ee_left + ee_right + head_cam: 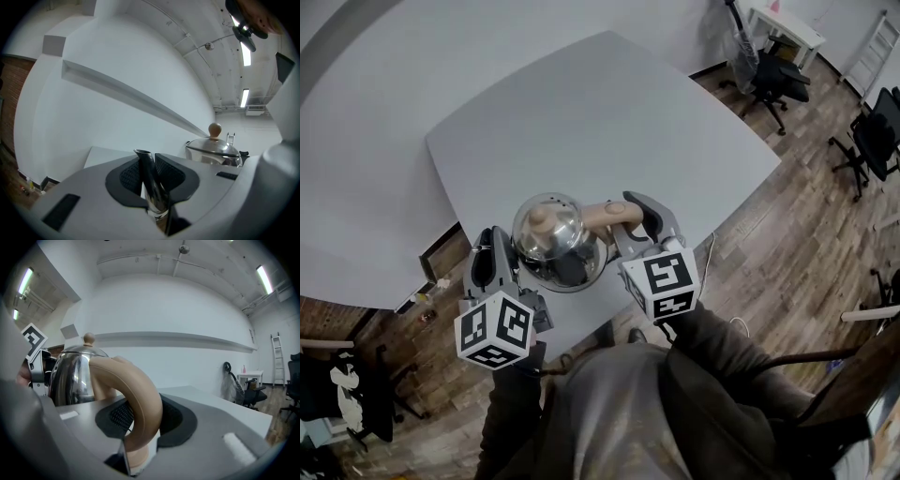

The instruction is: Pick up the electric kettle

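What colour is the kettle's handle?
Tan, a matte beige. The handle shows best in the right gripper view.

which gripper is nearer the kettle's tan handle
Right. The right gripper is clamped on the handle itself, while the left gripper is clamped on the spout, on the opposite side of the kettle.

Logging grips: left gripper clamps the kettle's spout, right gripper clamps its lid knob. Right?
No: the right gripper clamps the tan handle, not the lid knob; the right gripper view shows it. The left gripper does clamp the spout.
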A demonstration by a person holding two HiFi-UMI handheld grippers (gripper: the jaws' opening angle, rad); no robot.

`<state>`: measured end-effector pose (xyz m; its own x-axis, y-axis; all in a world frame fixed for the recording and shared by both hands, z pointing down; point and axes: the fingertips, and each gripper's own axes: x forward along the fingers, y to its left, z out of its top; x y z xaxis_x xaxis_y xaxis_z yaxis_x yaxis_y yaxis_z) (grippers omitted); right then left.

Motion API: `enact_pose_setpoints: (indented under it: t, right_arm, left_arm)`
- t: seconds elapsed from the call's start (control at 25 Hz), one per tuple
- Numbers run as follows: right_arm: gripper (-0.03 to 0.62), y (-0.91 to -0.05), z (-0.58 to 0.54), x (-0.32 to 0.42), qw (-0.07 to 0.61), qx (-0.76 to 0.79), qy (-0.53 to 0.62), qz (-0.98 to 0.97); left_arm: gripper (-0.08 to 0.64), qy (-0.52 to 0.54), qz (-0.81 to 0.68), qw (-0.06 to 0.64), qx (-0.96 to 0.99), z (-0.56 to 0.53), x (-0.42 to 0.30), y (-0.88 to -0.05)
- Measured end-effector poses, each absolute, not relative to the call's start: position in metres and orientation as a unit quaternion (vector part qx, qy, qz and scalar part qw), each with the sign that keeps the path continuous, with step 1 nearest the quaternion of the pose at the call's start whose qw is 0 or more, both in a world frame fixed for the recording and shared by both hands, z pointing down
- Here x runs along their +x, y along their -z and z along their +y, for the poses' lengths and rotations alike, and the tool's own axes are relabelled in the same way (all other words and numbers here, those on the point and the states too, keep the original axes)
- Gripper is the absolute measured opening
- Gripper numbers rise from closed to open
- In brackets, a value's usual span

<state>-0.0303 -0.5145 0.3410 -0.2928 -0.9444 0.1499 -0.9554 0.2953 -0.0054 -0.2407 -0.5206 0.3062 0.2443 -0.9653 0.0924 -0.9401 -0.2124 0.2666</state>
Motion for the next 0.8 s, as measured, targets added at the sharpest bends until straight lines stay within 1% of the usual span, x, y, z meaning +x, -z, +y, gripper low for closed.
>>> enact_pose_setpoints:
  t: [0.36, 0.8]
  right_arm:
    - [0.112, -0.332, -0.510, -0.030, 0.046, 0.594, -0.034, -0.802]
    - [0.110, -0.334, -0.512, -0.032, 0.042, 0.598, -0.027, -0.800]
  left_arm:
    - [0.058, 0.052, -0.613, 0.116, 0.779, -0.515, -0.240, -0.295]
    - [0.058, 0.054, -0.614, 0.112, 0.779, -0.516, -0.242, -0.295]
